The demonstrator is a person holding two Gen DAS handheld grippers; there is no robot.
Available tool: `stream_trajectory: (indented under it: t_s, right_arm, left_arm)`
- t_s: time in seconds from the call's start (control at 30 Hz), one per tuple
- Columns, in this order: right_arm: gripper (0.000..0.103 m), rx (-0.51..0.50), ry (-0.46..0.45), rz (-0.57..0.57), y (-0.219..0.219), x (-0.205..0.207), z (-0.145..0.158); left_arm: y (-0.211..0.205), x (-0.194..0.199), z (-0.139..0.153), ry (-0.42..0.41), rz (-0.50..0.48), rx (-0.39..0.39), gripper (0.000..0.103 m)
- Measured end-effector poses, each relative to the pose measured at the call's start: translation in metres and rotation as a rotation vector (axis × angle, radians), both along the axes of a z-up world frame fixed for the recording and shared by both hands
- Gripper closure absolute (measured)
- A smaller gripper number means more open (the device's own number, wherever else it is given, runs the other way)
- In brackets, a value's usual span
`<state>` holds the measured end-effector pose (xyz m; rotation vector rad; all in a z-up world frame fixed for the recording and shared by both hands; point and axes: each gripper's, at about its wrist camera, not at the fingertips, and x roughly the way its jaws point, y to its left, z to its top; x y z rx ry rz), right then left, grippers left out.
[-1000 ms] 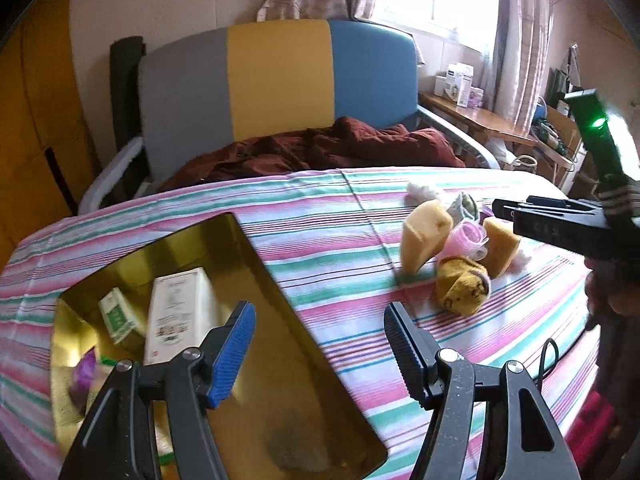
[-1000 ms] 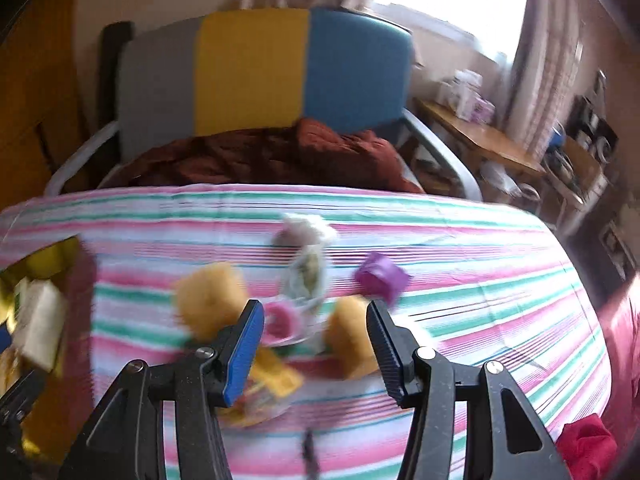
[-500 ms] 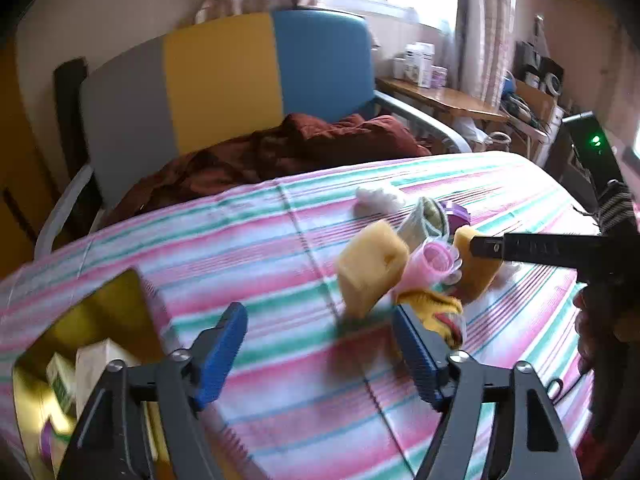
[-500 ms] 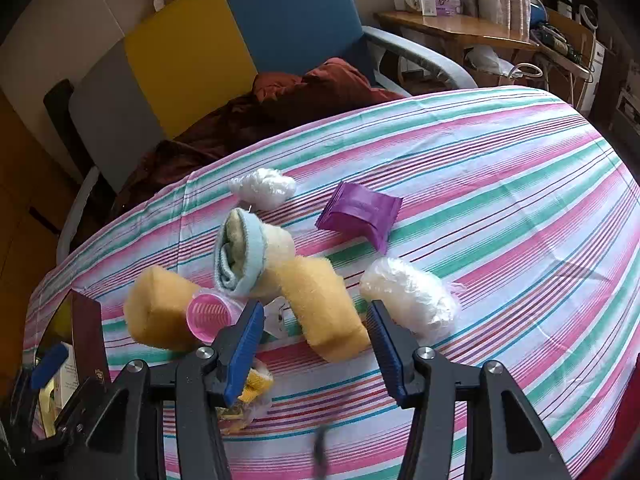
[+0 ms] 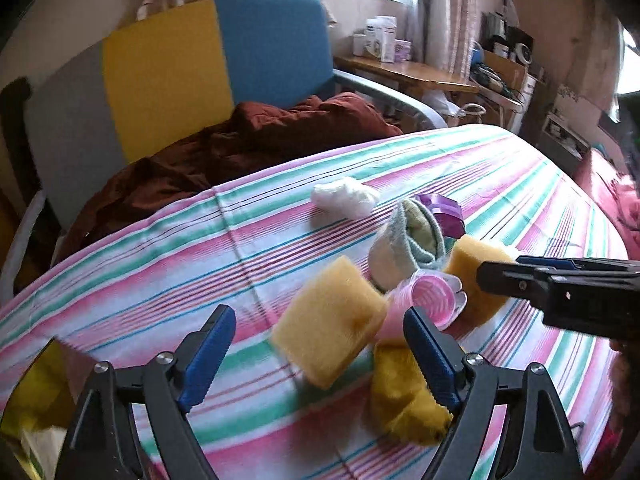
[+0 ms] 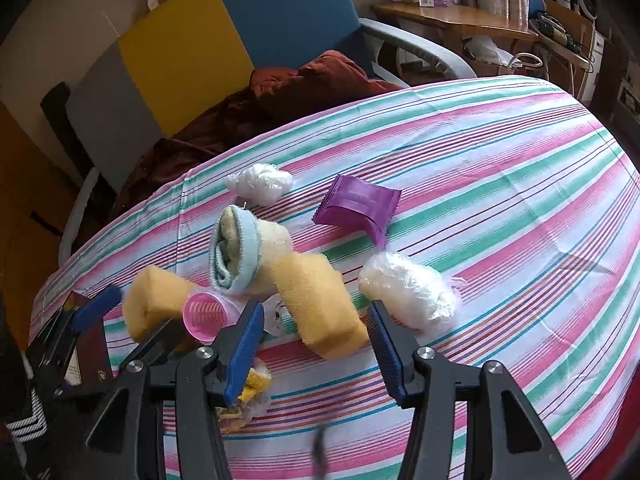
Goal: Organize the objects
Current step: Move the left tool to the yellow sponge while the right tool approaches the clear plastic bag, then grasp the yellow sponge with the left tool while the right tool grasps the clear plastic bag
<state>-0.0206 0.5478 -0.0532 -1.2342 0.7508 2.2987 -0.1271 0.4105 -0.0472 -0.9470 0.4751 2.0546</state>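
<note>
While both grippers, left [image 5: 320, 356] and right [image 6: 316, 336], hung open and empty, most objects (two sponges [image 6: 316, 300], a purple packet [image 6: 356, 204]) lay unsorted on the striped table [image 6: 520, 160], outside the gold tray [image 5: 32, 384].

The surface has a cloth [image 6: 500, 152] with pink, green and white stripes and thin dark lines. On it lie two yellow-orange sponges [image 6: 320, 304], a pink ribbed cup [image 6: 206, 316], a purple packet [image 6: 358, 204], a rolled towel [image 6: 236, 248] of pale blue and cream, and white plastic bundles [image 6: 408, 290]. The chair back [image 5: 168, 76] is grey, yellow and blue. Both claws have blue pads [image 6: 246, 344] on black arms.
</note>
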Motion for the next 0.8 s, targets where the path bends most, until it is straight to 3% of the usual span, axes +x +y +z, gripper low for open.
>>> stream_trajectory:
  t_s: [0.03,0.07,0.1,0.17,0.27,0.47,0.57,0.63,0.7,0.8]
  right_arm:
    - [0.049,-0.001,0.000,-0.001,0.001,0.000,0.000]
    - [0.049,-0.004,0.000,-0.002,0.001,0.000,-0.001]
    - [0.049,-0.006,-0.001,-0.002,0.002,0.000,-0.002]
    - [0.049,-0.004,-0.004,0.001,0.003,-0.002,-0.003]
    - [0.049,0.001,-0.017,0.005,0.003,-0.003,-0.006]
    - [0.049,-0.005,-0.019,-0.001,0.003,-0.002,-0.006]
    - [0.049,-0.019,0.000,-0.032,0.009,0.004,-0.003]
    - [0.049,-0.019,0.020,-0.059,0.013,0.008,0.002]
    - [0.049,-0.016,0.044,-0.079,0.016,0.014,0.007]
    - [0.049,-0.028,0.075,-0.111,0.022,0.021,0.012]
  left_arm:
    - [0.003,-0.001,-0.001,0.000,-0.008,0.001,0.017]
    - [0.005,-0.003,-0.003,-0.012,-0.023,0.003,0.028]
    - [0.006,-0.004,-0.004,-0.026,-0.035,0.000,0.047]
    - [0.009,-0.005,-0.008,-0.050,-0.043,-0.016,0.062]
    - [0.005,-0.004,-0.010,-0.077,-0.039,0.003,0.071]
    - [-0.007,0.002,-0.004,-0.103,-0.037,0.027,0.076]
    - [-0.014,0.006,-0.001,-0.129,-0.038,0.031,0.076]
    - [-0.020,0.009,0.000,-0.155,-0.030,0.029,0.071]
    - [-0.023,0.010,0.003,-0.135,-0.014,0.026,0.034]
    - [-0.021,0.008,0.010,-0.080,-0.005,0.029,0.029]
